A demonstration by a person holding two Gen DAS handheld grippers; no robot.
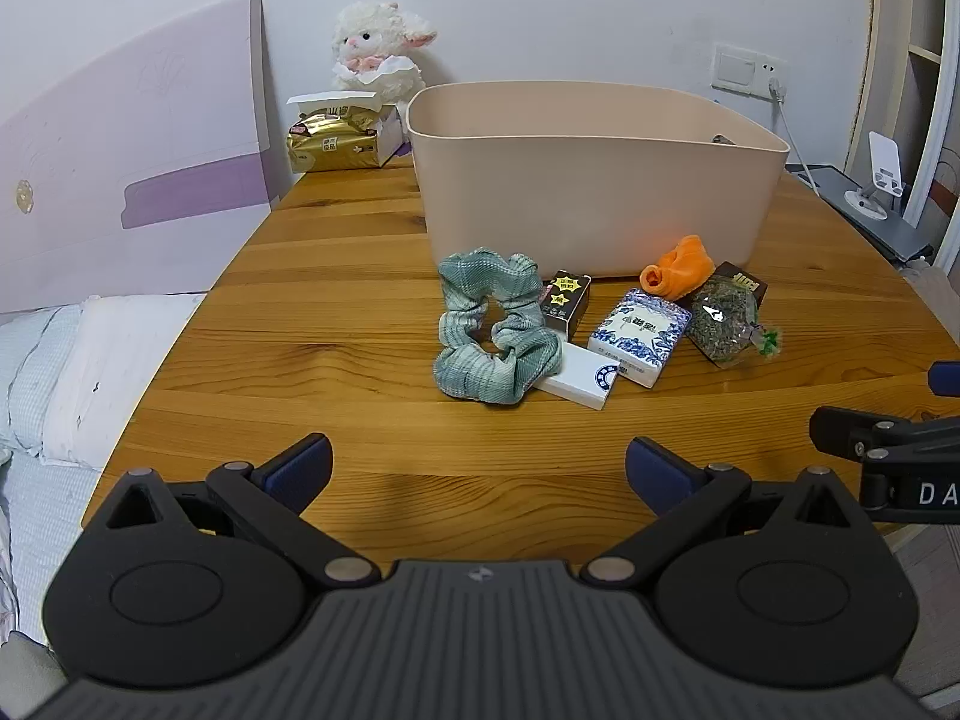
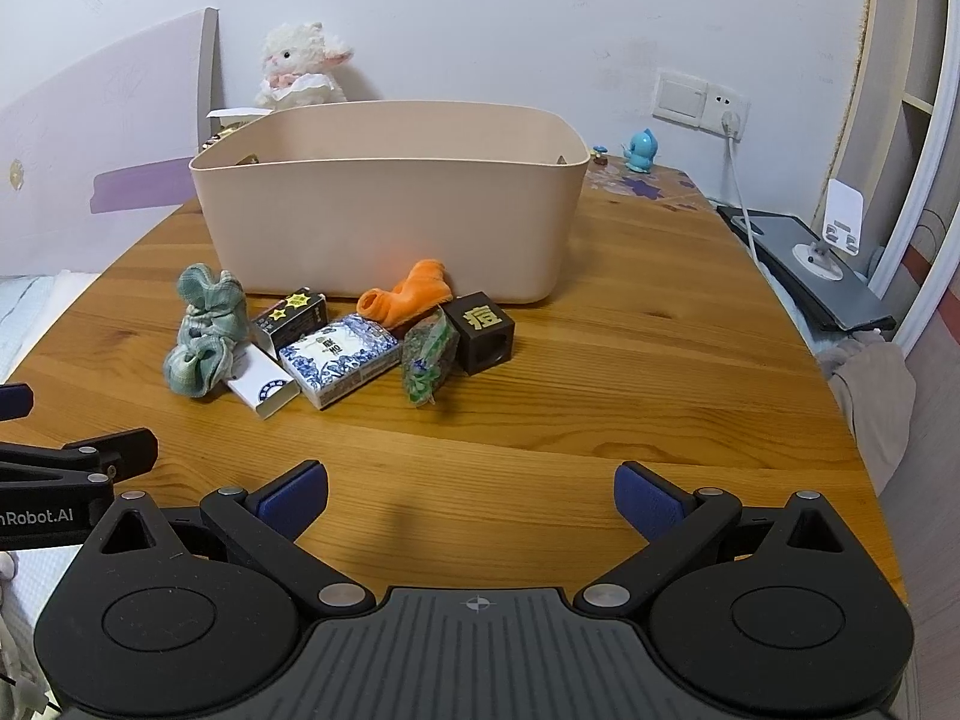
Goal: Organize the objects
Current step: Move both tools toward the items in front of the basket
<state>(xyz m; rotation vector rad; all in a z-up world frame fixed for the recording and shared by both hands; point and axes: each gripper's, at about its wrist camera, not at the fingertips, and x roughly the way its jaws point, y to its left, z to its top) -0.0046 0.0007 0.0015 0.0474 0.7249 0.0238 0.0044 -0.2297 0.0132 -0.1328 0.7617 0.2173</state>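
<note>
Bin [image 1: 594,198]: beige, upright, open-topped, on the table.
Scrunchie [image 1: 489,327]: green, leftmost, overlapping the white box [image 1: 579,375].
Orange sock [image 1: 678,270]: crumpled, just beside the bin wall.

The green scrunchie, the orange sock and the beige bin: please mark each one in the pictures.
green scrunchie [image 1: 489,324], left wrist view, on the near right fabric loop.
orange sock [image 2: 414,294], right wrist view, on its middle.
beige bin [image 2: 384,222], right wrist view, on the front wall.

Bare table [image 2: 480,420] ahead; clutter [image 2: 336,354] crowds the bin [image 2: 390,228] front.
</note>
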